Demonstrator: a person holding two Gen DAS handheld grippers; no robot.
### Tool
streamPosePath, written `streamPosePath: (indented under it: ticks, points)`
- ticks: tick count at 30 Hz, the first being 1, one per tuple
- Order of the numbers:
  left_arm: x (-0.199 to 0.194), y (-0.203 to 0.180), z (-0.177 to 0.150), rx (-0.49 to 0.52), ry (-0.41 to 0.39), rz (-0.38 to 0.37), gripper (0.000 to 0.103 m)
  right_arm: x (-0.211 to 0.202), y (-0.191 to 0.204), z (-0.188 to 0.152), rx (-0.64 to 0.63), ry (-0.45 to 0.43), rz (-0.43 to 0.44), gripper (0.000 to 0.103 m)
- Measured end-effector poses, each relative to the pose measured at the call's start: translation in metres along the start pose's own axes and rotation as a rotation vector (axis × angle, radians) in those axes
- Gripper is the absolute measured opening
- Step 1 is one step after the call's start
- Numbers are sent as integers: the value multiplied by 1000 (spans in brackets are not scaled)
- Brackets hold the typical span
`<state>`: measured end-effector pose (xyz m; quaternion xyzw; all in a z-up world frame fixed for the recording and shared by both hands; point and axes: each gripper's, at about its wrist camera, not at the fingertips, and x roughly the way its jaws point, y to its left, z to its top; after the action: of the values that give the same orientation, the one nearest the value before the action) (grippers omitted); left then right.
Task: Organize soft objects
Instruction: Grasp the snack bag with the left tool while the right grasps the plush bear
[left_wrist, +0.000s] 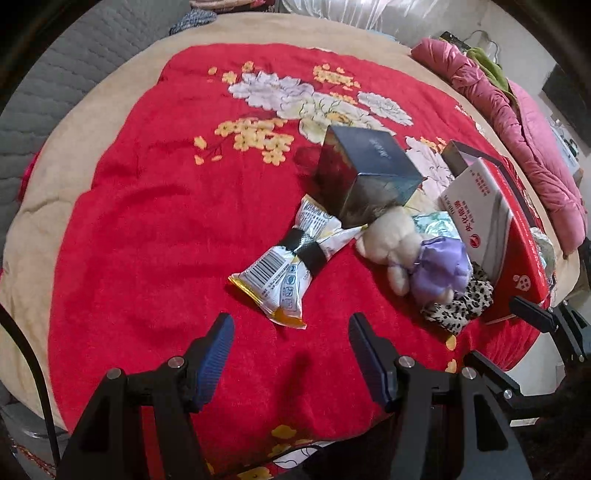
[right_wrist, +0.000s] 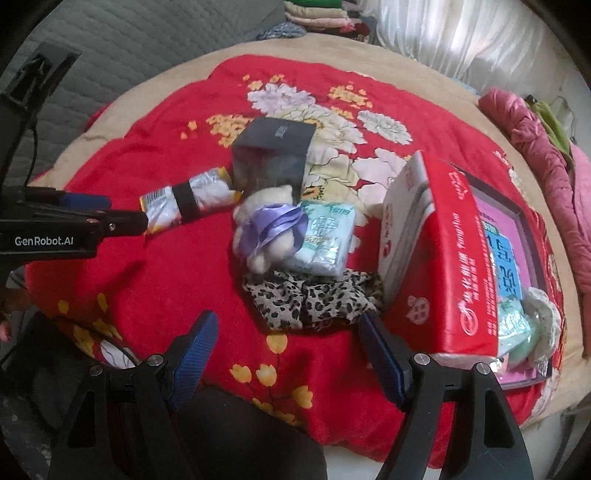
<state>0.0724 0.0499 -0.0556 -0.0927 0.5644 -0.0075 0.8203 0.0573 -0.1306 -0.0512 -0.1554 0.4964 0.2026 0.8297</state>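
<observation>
Cream plush bear (left_wrist: 391, 236) in lilac dress

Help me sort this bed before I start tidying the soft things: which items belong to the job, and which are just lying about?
Belongs to the job:
- cream plush bear in a purple satin dress
- leopard-print fabric piece
- pale green soft tissue pack
- open red cardboard box

Just lying about:
- dark grey glossy cube box
- crumpled snack packet with black band
- pink quilted jacket

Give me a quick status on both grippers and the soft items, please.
Left gripper and right gripper open, empty. Plush bear, leopard cloth on blanket. Red box beside cloth.
</observation>
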Motion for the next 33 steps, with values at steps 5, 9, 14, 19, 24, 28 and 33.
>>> streamPosePath:
  ticks: [5, 9, 14, 19, 24, 28, 33]
  points:
    - [12, 5, 4, 4, 14, 22, 64, 1, -5, 9, 38, -21, 41, 79]
    - [22, 6, 10, 16, 27, 35, 64, 7, 0, 20, 10, -26, 42, 79]
    - [31, 9, 17, 21, 34, 26, 64, 27, 10, 36, -58, -21, -1, 79]
    - [44, 6, 22, 47, 50, 38, 64, 48, 14, 48, -87, 1, -12, 79]
    - [55, 6, 28, 57, 64, 46, 64, 62, 19, 53, -113, 23, -11, 79]
    - [60, 7, 31, 53, 69, 40, 67, 69, 23, 53, -133, 28, -20, 77]
    - [60, 2, 34, 86, 54, 70, 68, 77, 29, 55, -165, 26, -37, 60]
